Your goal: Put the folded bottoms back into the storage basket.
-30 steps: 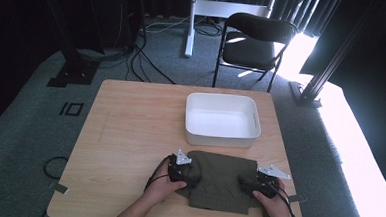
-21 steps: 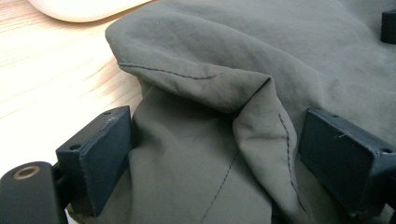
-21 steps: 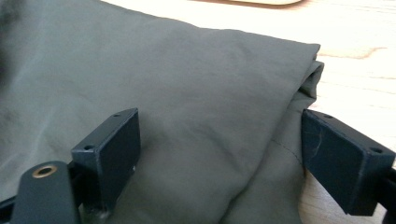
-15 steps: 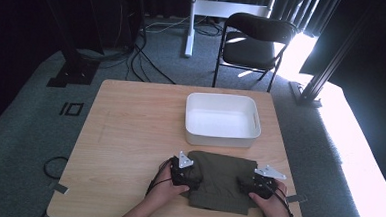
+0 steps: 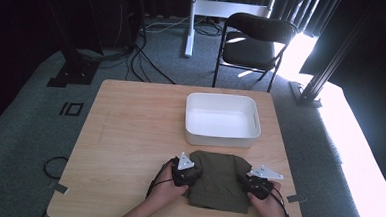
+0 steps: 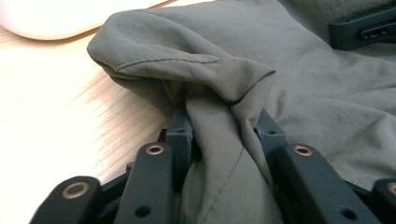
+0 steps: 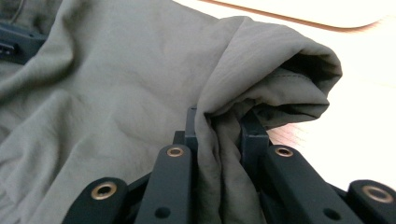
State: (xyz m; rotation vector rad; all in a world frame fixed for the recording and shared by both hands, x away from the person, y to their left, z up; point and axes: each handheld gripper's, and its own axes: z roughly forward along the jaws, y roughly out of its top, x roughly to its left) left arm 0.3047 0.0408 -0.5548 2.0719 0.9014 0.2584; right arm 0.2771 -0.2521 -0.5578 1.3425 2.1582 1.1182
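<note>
High view: an olive-green cloth (image 5: 217,182) lies folded on the near part of the wooden bench (image 5: 129,135), just in front of a white tray (image 5: 222,120) that stands toward the far right of the top. The left tool (image 5: 185,175) sits at the cloth's left edge and the right tool (image 5: 251,184) at its right edge, each held by a hand (image 5: 162,187) coming in from the bottom (the other hand (image 5: 271,207) is at the near right corner). Left gripper view: the left tool (image 6: 224,135) is clenched on a bunched fold of the cloth (image 6: 289,84), the fabric squeezed between its two black jaws, with the tray's rim (image 6: 60,21) beyond. Right gripper view: the right tool (image 7: 218,128) likewise pinches a gathered edge of the cloth (image 7: 116,79). A black folding chair (image 5: 252,39) stands on the carpet beyond the bench.
</note>
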